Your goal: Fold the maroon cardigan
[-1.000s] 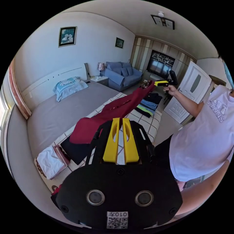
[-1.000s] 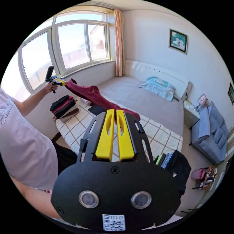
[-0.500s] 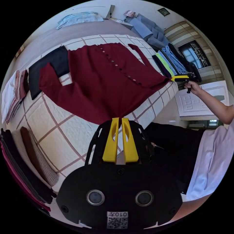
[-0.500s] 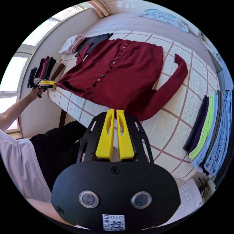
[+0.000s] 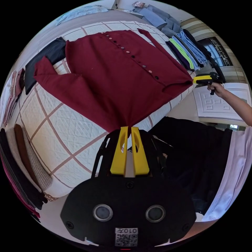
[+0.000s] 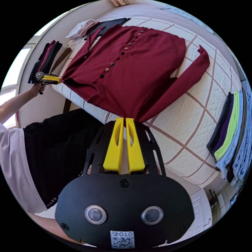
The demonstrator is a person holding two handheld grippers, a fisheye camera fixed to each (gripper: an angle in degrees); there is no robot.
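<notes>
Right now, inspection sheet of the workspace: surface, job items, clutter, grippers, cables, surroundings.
Surface: quilted bed cover, white with a brown grid.
Job's things: maroon cardigan spread button side up, hem corners pulled over the bed edge.
Clutter: folded clothes stack at one end, darker stack at the other, dark garment under a sleeve.
Grippers: left gripper shut on one hem corner; right gripper shut on the other.
Cables: nothing seen.
Surroundings: sofa, white door.
</notes>
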